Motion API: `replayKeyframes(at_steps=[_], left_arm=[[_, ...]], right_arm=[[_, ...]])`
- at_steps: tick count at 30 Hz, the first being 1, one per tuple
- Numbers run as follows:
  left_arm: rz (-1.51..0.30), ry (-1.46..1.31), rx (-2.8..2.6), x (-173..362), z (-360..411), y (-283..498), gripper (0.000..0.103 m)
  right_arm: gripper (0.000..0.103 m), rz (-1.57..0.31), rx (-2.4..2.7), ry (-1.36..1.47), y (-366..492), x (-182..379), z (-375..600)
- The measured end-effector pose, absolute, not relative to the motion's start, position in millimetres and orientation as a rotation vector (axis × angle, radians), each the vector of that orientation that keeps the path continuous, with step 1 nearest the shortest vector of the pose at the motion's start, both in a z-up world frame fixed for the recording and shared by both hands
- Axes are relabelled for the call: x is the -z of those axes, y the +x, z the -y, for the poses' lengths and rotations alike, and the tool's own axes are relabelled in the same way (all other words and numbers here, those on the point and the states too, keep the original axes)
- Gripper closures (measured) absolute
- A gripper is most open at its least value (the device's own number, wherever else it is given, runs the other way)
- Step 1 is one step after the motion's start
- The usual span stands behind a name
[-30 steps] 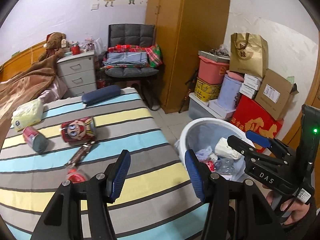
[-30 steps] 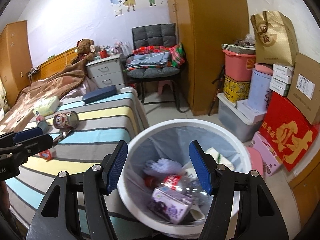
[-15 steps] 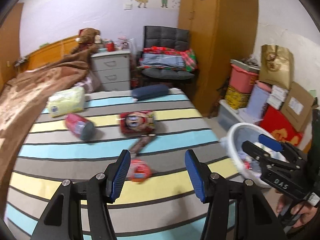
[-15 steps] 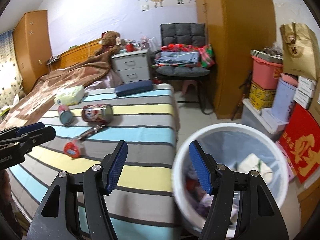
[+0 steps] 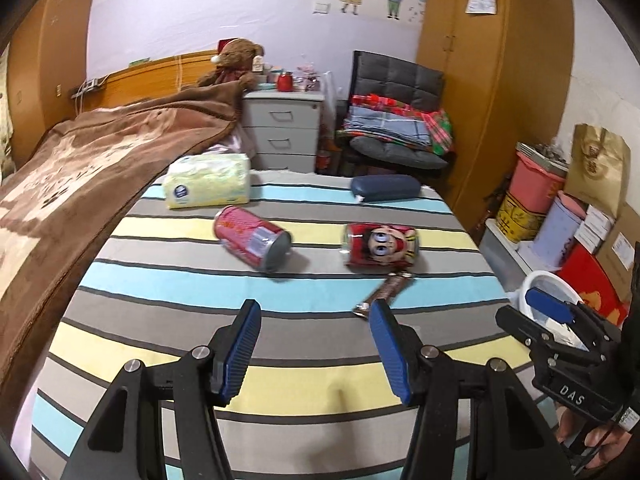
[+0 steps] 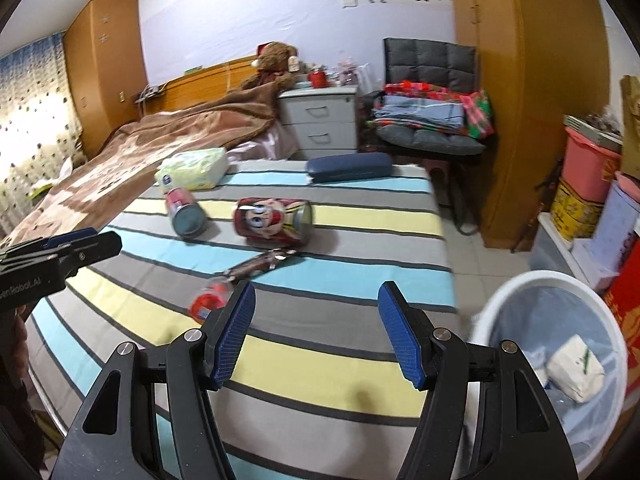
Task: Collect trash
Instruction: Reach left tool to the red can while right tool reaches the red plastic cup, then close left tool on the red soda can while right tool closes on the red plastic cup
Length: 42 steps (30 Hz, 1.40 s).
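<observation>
Both views have swung off the bin point(image 6: 500, 292) onto the striped bed point(image 5: 280, 384), so the next pickup looks due. Left gripper point(image 5: 314, 354) and right gripper point(image 6: 316, 334) are both spread, empty. On the bed: two cans point(image 5: 252, 242) point(image 5: 380, 245), one wrapper point(image 5: 386, 290), one small red bottle point(image 6: 210, 300).

teddy bear point(image 5: 234, 62) | nightstand point(image 5: 282, 130) | chair point(image 5: 396, 120) | brown blanket point(image 5: 92, 148)
</observation>
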<state>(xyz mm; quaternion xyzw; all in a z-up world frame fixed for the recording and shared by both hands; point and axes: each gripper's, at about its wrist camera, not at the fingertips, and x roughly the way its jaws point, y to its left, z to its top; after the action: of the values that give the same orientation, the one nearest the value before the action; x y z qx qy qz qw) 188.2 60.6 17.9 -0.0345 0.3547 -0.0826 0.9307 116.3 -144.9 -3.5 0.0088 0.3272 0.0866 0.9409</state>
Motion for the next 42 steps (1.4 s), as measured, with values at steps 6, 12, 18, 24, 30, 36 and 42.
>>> replayKeyframes(at_steps=[6, 12, 18, 24, 30, 36, 42], left_arm=[[-0.744, -0.088, 0.144, -10, -81, 202, 0.047], [-0.772, -0.114, 0.137, -2, -96, 224, 0.041], [-0.784, -0.119, 0.110, 3, -102, 250, 0.039], [-0.795, -0.146, 0.113, 5, -105, 287, 0.039], [-0.849, -0.225, 0.107, 16, -111, 327, 0.039], [-0.891, -0.199, 0.075, 30, -103, 357, 0.039], [-0.919, -0.187, 0.059, 44, -97, 374, 0.039]], right_arm=[[0.038, -0.697, -0.221, 0.010, 125, 9, 123], [0.038, -0.726, -0.316, 0.008, 134, 19, 98], [0.038, -0.771, -0.315, -0.018, 147, 29, 81], [0.038, -0.795, -0.284, -0.070, 149, 34, 73], [0.038, -0.826, -0.279, -0.075, 150, 36, 75], [0.038, -0.828, -0.287, -0.087, 150, 36, 72], [0.042, -0.840, -0.284, -0.082, 154, 38, 73]])
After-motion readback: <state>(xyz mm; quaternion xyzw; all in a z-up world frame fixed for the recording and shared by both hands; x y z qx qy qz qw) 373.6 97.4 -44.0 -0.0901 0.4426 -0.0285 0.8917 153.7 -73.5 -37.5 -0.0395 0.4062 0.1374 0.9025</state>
